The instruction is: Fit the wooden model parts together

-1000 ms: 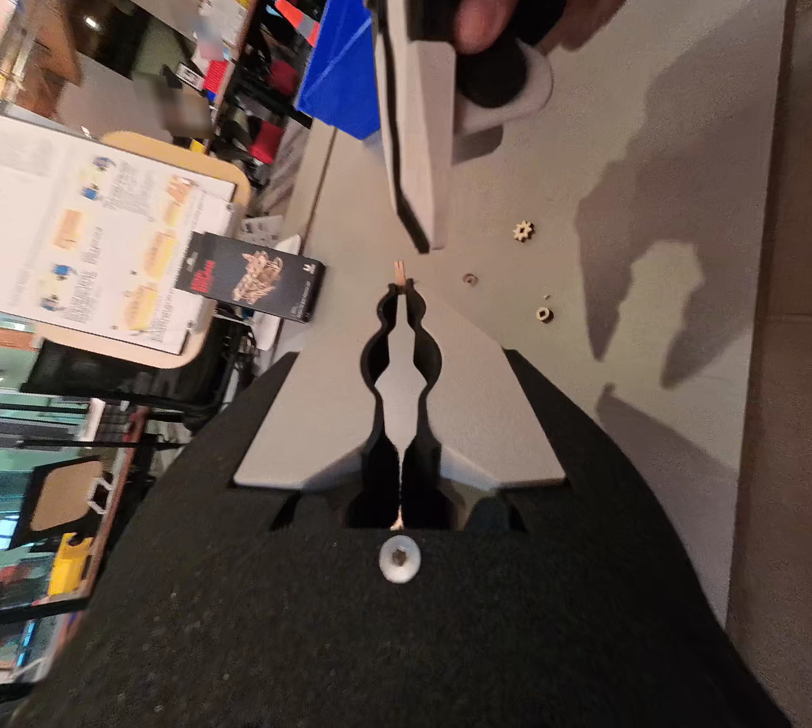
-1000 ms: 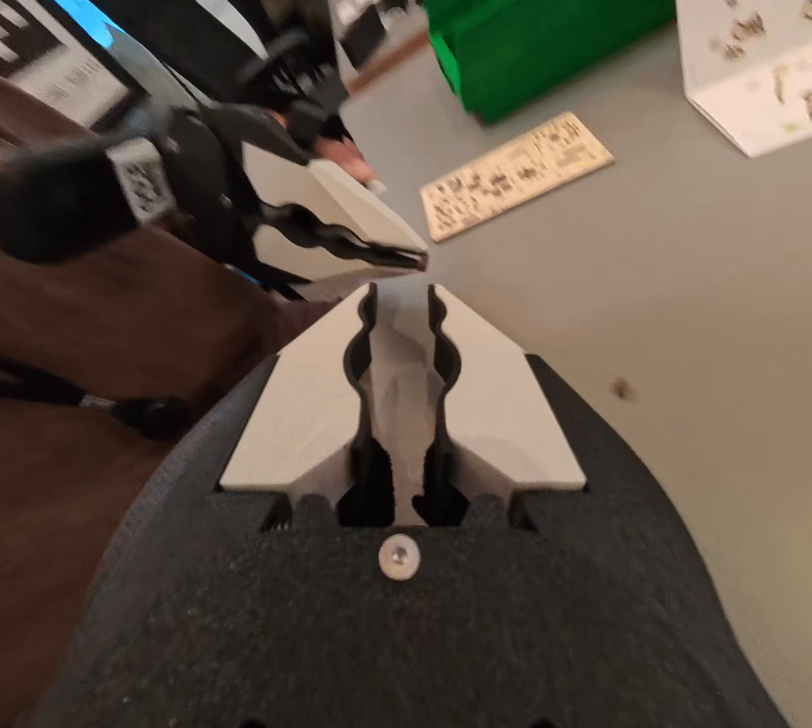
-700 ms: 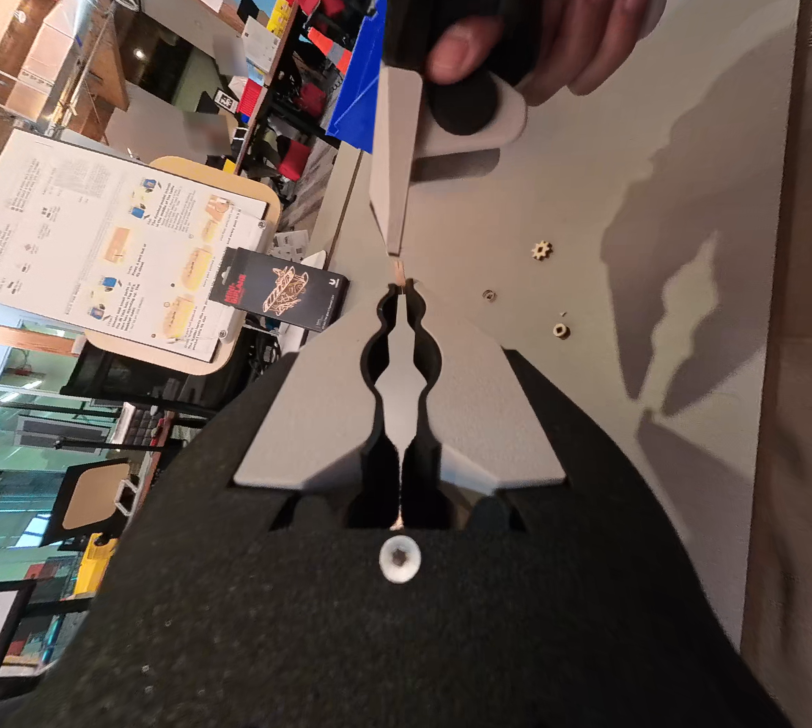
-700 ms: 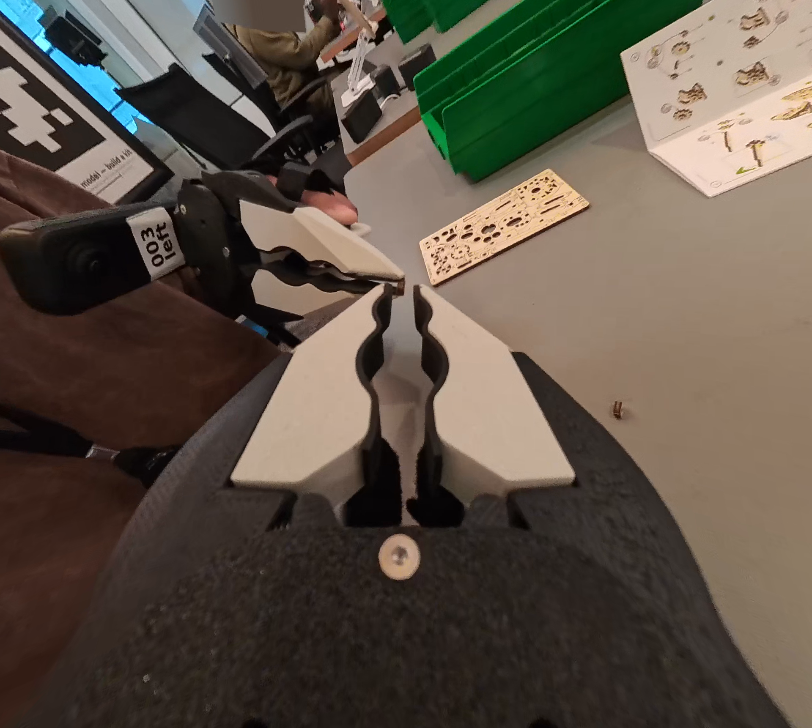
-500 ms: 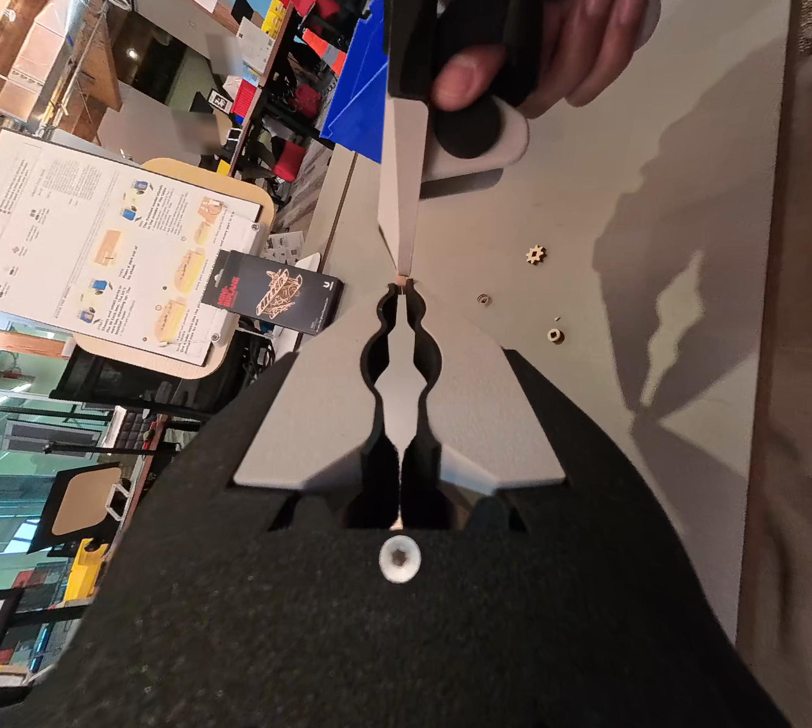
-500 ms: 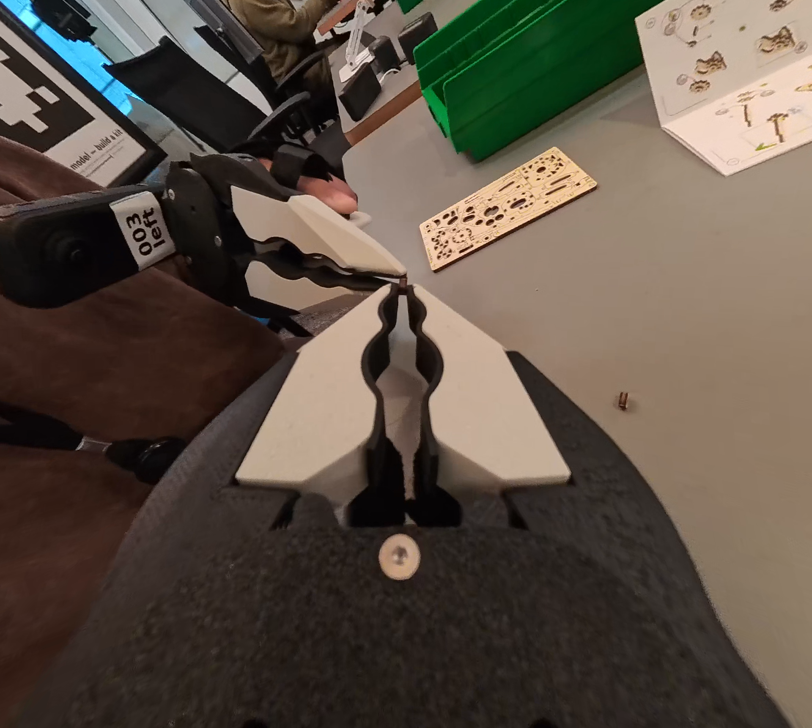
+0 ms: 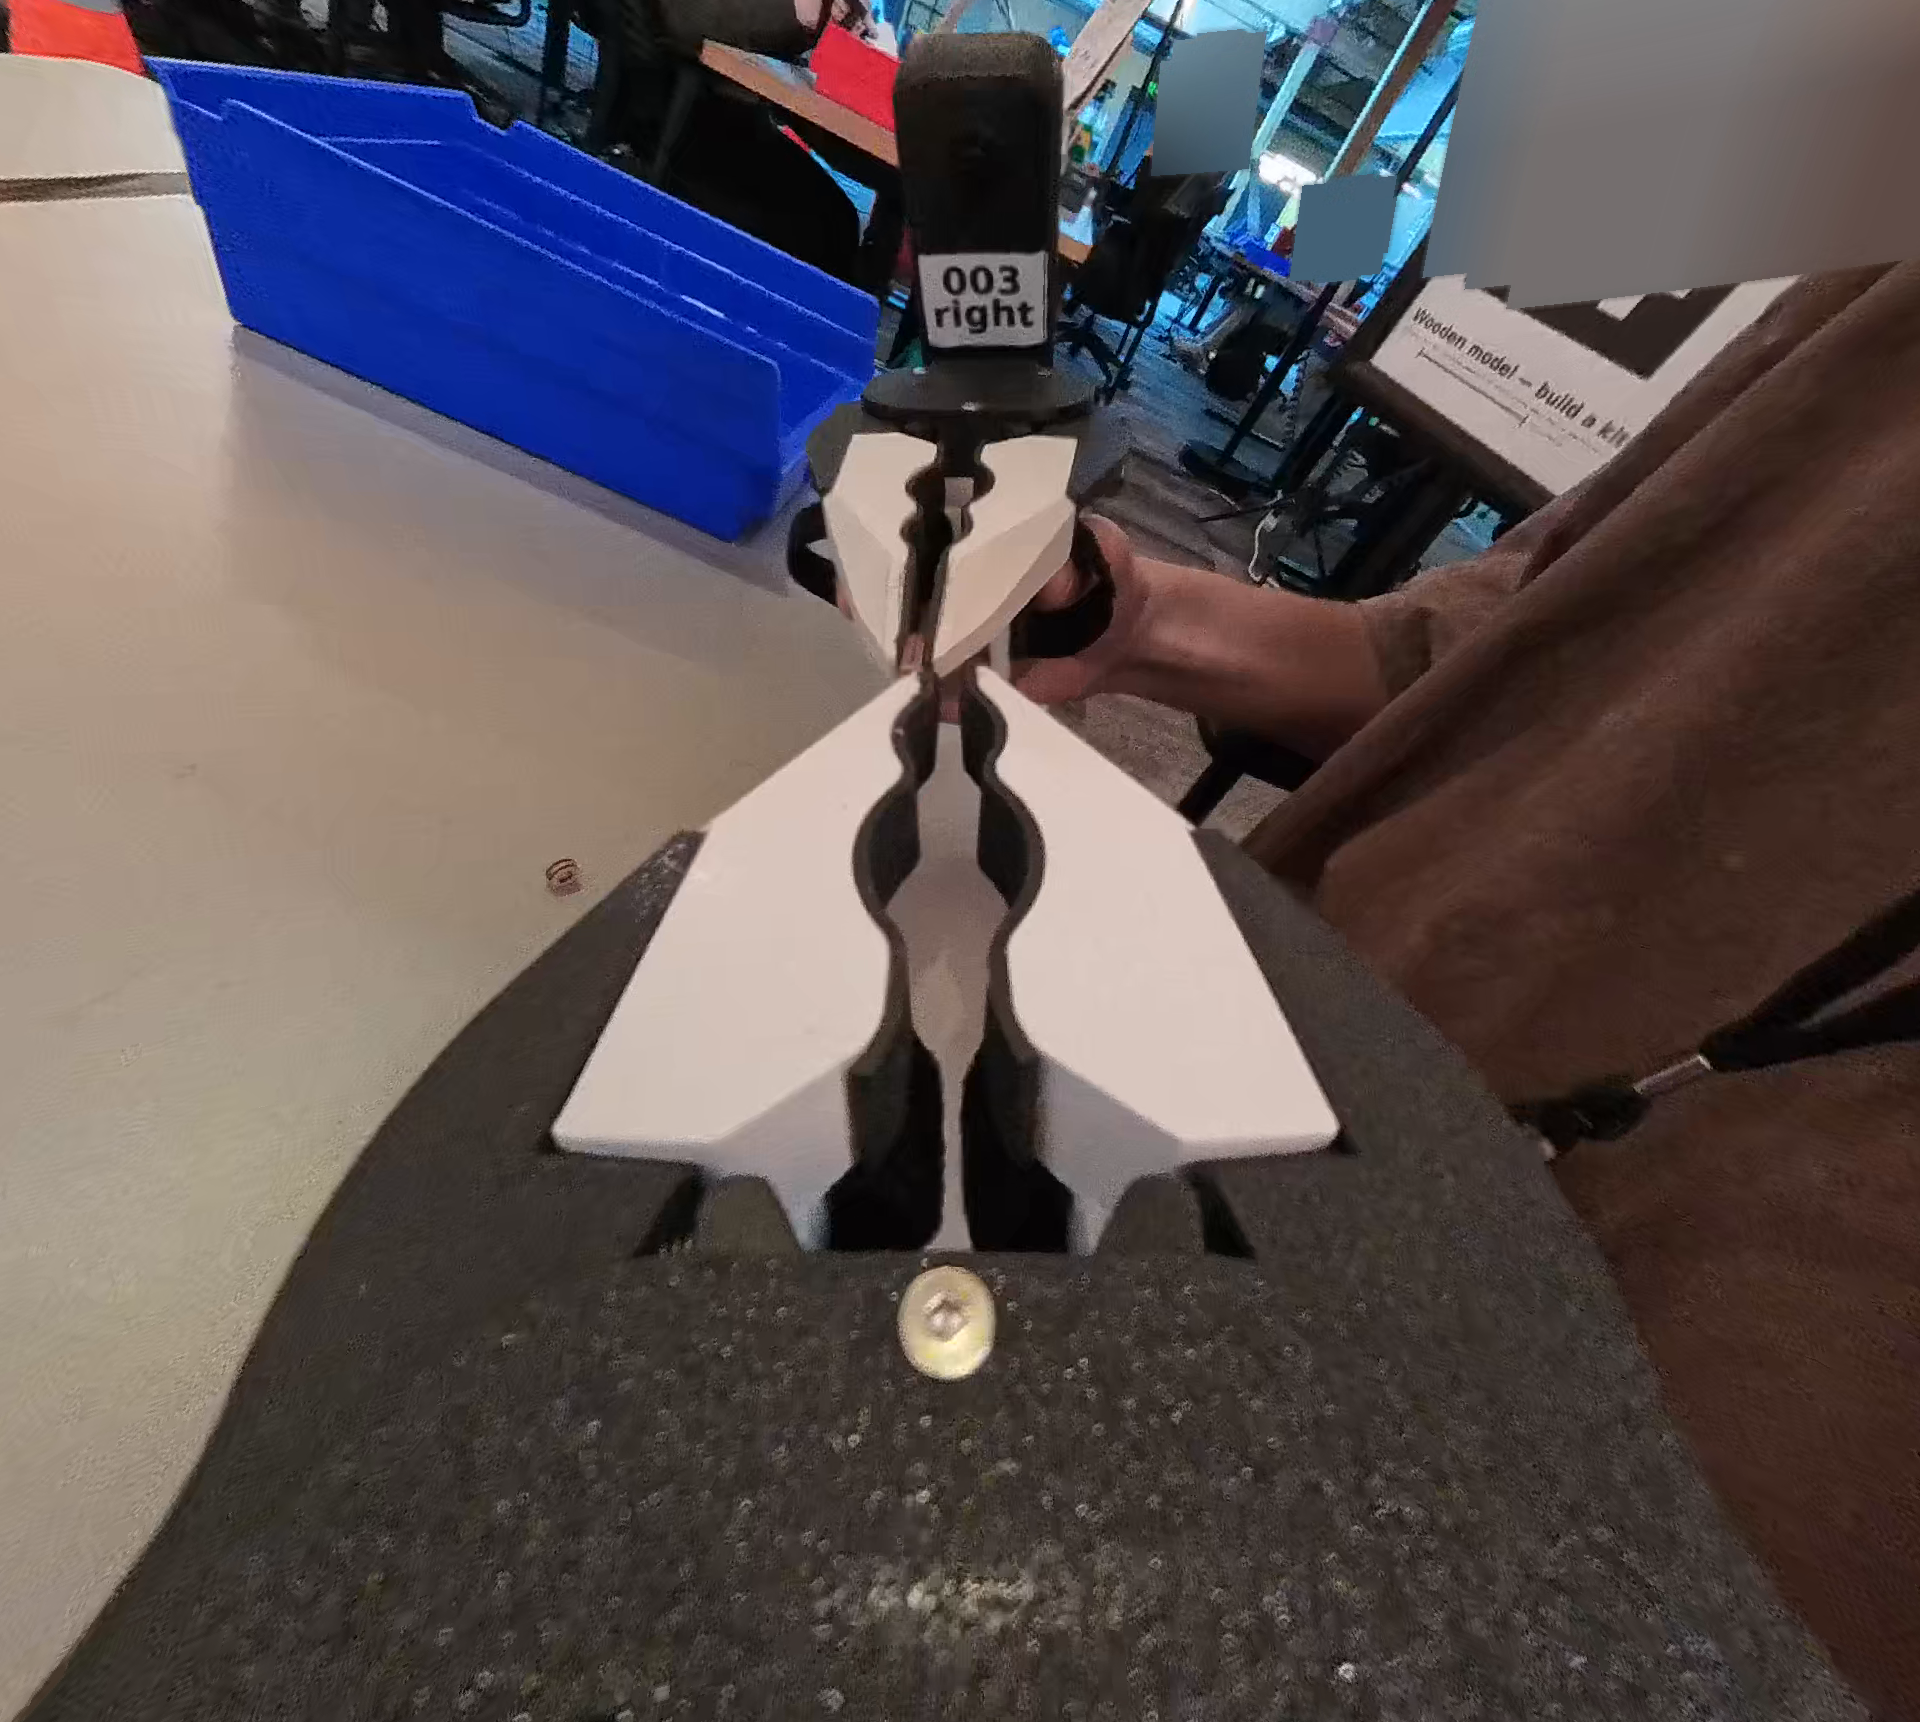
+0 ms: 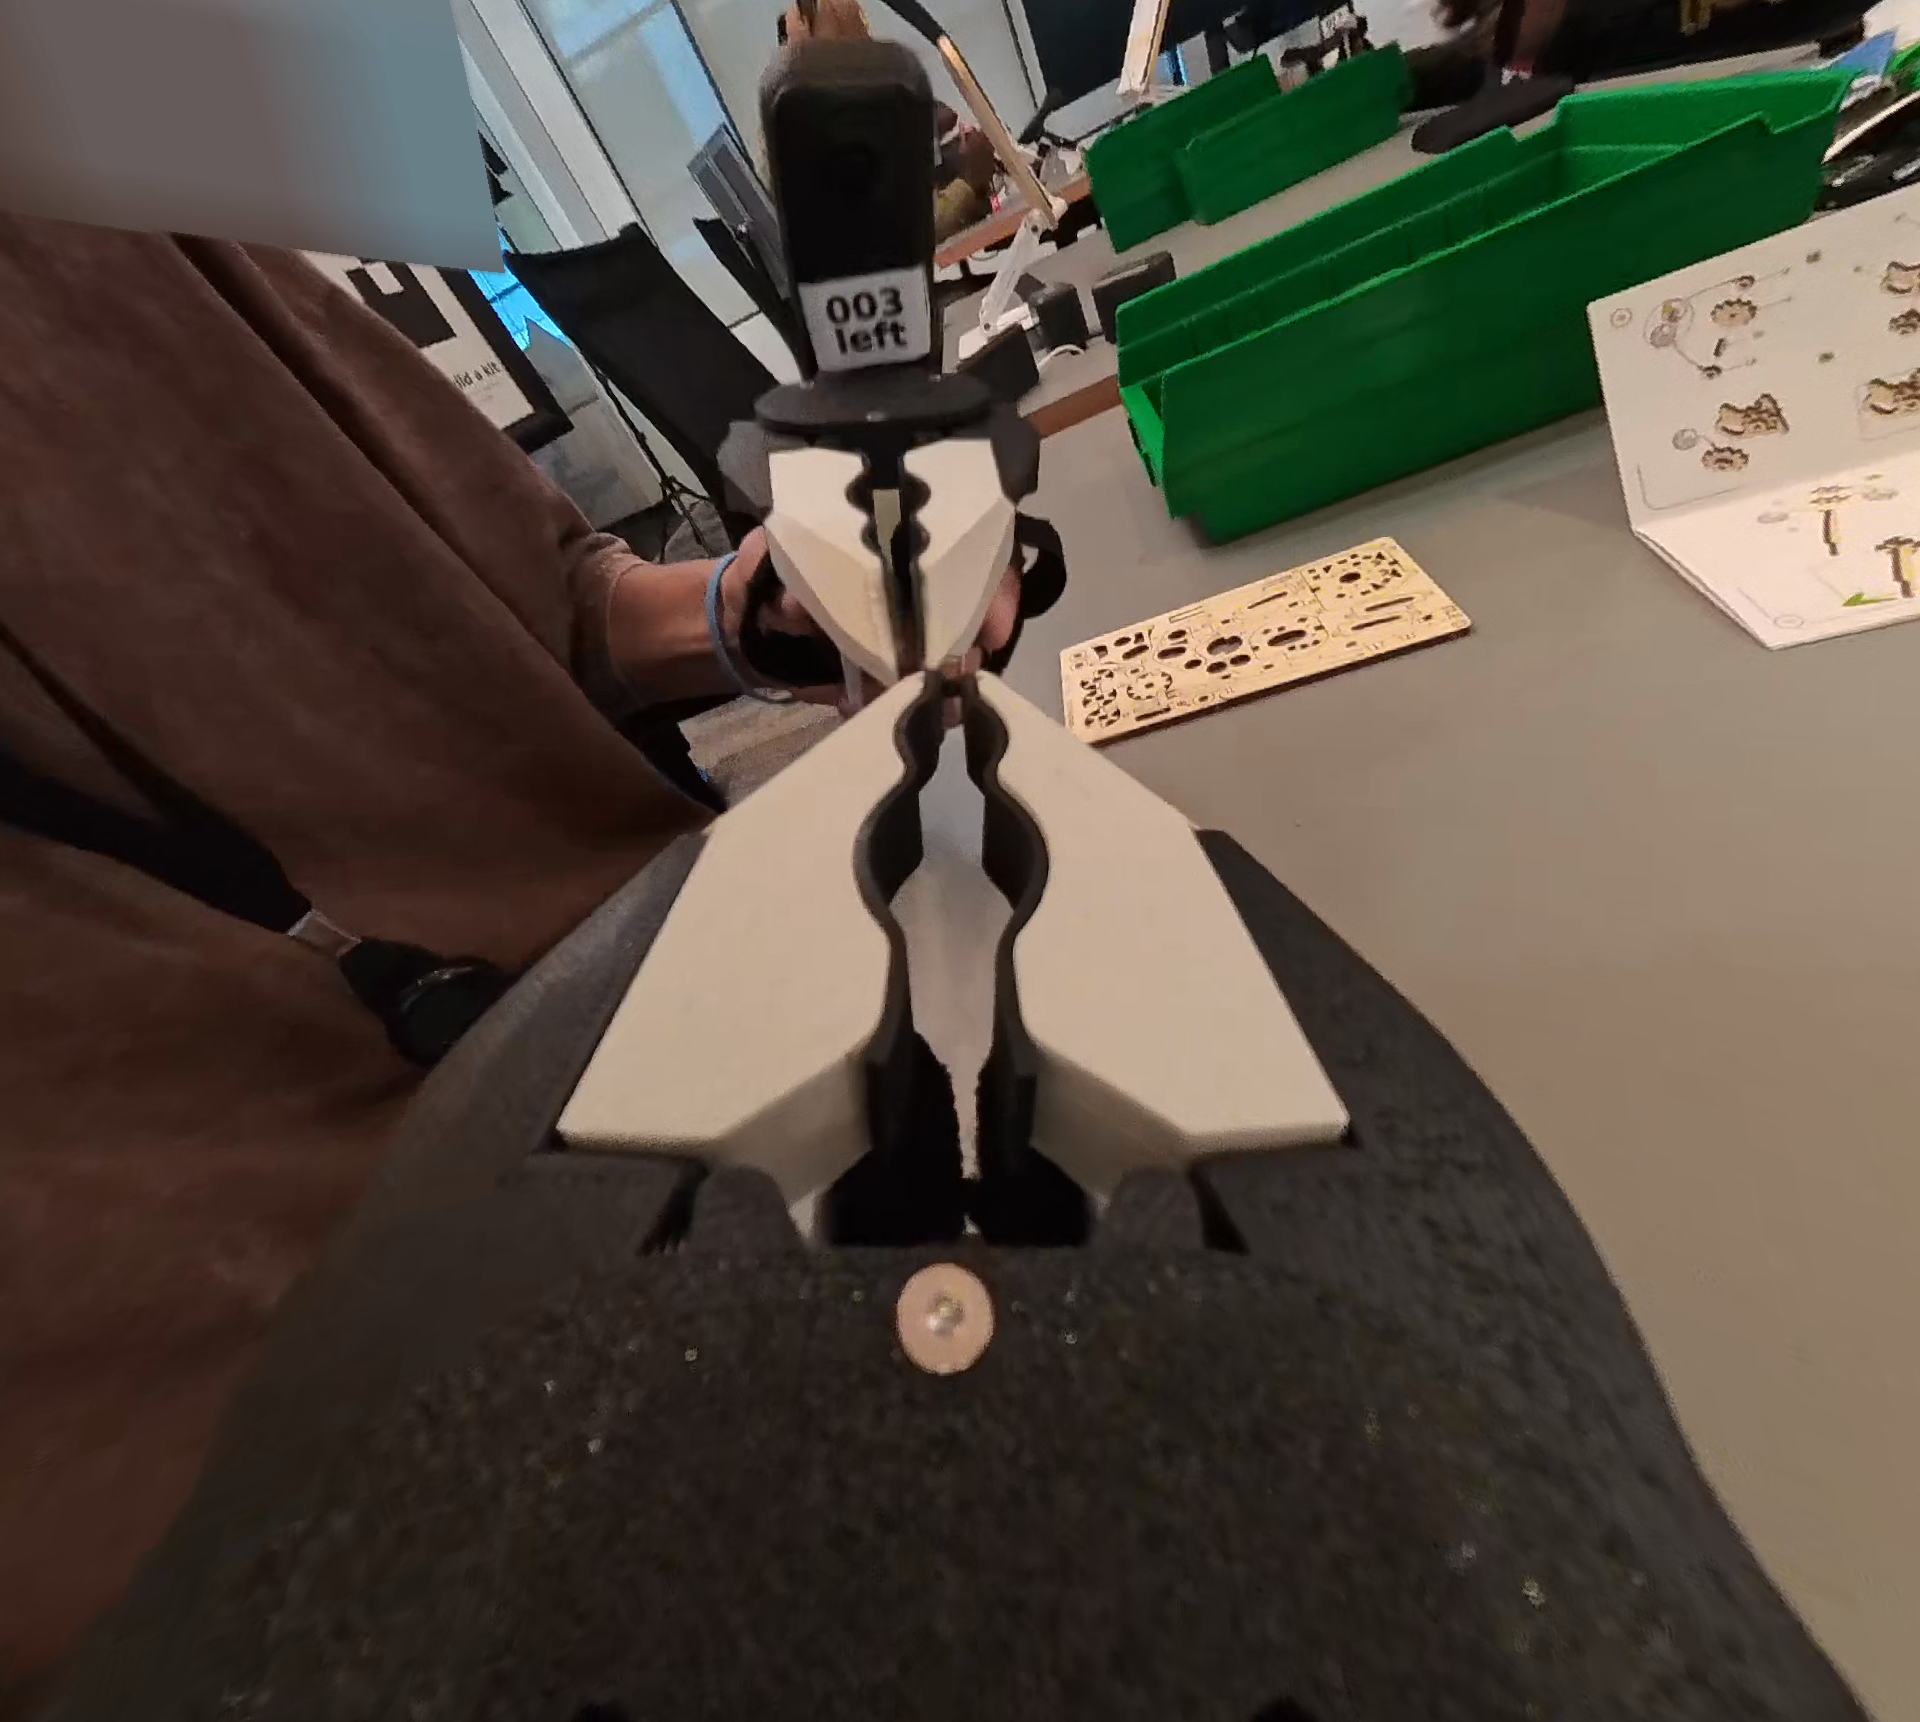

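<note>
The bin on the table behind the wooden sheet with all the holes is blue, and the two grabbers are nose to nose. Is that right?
Not quite. In the right wrist view the bin behind the wooden sheet is green. The left gripper and right gripper do meet tip to tip.

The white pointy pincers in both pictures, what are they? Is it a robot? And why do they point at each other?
No robot here. They are two grippers: pinching tools with two white fingers each, and a person holds one in each hand. Each gripper carries a camera that looks along its fingers. One picture comes from the left gripper and the other from the right gripper, so each sees the other, tip to tip. Between the tips a tiny wooden part seems pinched, but it is too small to see well. On the grey table lie a flat wooden sheet of cut-out parts, a white folded instruction sheet, a green plastic bin, a blue plastic bin and a small loose wooden ring.
</note>
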`<state>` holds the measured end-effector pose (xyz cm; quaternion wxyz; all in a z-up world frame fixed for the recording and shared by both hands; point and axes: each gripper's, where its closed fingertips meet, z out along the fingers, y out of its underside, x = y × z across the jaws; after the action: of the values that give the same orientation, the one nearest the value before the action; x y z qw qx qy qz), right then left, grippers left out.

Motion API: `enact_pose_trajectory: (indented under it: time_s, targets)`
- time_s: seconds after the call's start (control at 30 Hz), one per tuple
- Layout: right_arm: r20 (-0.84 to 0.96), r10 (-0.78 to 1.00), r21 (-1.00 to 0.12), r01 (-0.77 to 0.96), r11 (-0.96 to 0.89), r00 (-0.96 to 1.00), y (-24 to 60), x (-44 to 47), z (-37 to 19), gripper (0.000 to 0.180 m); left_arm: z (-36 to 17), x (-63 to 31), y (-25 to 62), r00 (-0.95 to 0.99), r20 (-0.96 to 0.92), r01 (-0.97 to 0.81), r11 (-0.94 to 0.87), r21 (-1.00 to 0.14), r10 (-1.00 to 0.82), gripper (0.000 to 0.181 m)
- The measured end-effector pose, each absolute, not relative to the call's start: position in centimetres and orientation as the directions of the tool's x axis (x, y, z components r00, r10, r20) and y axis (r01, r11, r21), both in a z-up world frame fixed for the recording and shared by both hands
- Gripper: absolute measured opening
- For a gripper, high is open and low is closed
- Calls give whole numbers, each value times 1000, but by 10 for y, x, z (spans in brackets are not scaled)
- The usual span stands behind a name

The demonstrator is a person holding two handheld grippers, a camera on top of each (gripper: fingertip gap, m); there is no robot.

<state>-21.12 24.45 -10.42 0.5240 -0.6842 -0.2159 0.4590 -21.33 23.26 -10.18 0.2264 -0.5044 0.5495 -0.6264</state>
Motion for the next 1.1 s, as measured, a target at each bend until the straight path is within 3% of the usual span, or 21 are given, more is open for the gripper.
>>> enact_pose_trajectory:
  time_s: [0.27, 0.5, 0.87, 0.97, 1.03, 1.1]
  targets:
    - [-410, 780, -912, -199, -359, 474, 244, -209, -103, 3, -105, -209, 246, -357, 436, -265, -357, -896, -827, 23]
    - [-413, 786, -911, -212, -354, 461, 248, -213, -100, 3, -103, -209, 241, -379, 428, -254, -352, -901, -821, 2]
    - [-486, 780, -873, -258, -414, 394, 247, -215, -102, 3, -104, -212, 239, -416, 444, -257, -366, -894, -793, 1]
    - [-426, 750, -898, -138, -417, 506, 246, -193, -118, 16, -103, -214, 245, -402, 584, -291, -507, -812, -705, 1]
    - [-250, 717, -916, 81, -393, 651, 239, -164, -142, 15, -109, -215, 254, -335, 709, -350, -616, -706, -621, 1]
    - [-37, 663, -854, 321, -410, 748, 232, -133, -177, 15, -114, -219, 264, -259, 804, -393, -702, -594, -535, 1]
